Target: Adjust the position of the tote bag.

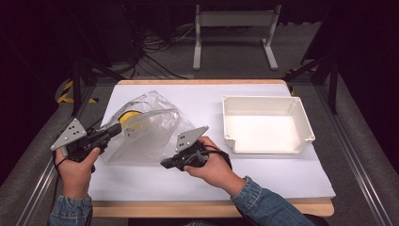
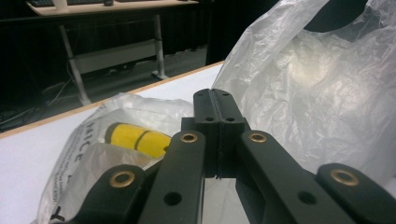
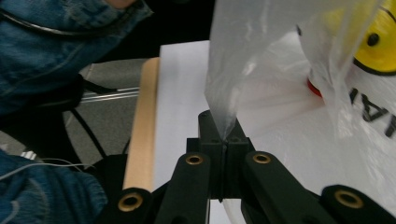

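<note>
Plastic bag sits between your two grippers on the white surface, stretched up off it at both grip points. Your left gripper has its jaws fully closed; in the left gripper view the pads meet with bag film bunched right at and behind the tips, so you're pinching the bag's edge there. Your right gripper also has its jaws closed flat, and in the right gripper view a pulled-up fold of the film runs straight down into the seam between the pads, clamped. Yellow cylinder with a dark band lies inside the bag, just left of and beyond your left jaws, resting low on the film. From the right jaws it shows up and to the right, through the film, as a yellow round end with a red part below it. White tray stands on the surface well apart from the bag, on the far side of your right hand. Black print on the bag sits just left of your left jaws.
</note>
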The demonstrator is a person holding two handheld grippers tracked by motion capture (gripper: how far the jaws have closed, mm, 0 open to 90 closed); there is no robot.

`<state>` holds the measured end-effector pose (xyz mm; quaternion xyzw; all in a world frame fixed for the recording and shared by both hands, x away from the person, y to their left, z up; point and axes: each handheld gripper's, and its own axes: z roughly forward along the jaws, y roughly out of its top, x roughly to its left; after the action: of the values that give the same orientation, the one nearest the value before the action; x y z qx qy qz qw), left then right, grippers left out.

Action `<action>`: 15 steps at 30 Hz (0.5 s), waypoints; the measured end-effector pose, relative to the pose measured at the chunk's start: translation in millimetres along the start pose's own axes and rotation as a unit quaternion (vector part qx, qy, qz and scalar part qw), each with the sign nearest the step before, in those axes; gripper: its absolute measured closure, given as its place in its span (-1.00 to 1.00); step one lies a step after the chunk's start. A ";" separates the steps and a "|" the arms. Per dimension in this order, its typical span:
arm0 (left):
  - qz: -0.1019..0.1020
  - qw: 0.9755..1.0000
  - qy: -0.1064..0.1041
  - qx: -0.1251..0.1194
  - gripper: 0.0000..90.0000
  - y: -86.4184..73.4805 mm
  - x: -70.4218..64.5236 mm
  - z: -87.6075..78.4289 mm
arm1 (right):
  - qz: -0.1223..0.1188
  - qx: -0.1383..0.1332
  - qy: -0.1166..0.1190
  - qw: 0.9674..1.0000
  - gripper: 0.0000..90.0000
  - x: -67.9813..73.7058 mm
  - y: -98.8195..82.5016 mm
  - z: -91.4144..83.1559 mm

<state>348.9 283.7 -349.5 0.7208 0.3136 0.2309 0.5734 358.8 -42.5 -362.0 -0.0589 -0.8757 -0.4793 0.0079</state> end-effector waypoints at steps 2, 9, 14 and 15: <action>0.001 1.000 0.000 0.000 1.00 0.5 -0.8 0.1 | -0.005 -0.003 0.013 1.000 1.00 6.4 2.7 0.8; -0.001 1.000 0.004 -0.002 1.00 -0.8 2.1 -1.8 | -0.008 -0.013 0.030 0.999 0.71 9.7 5.4 2.6; -0.011 1.000 0.010 -0.001 1.00 -4.2 9.0 -4.9 | 0.003 -0.031 0.031 0.999 0.20 1.9 4.9 -11.3; -0.014 1.000 0.012 -0.001 1.00 -5.0 10.0 -5.7 | 0.001 -0.032 0.027 0.999 0.17 0.8 5.3 -16.0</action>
<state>351.0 295.5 -353.2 0.7128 0.3301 0.2315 0.5739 357.9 -53.1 -348.8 -0.0476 -0.8593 -0.5083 0.0299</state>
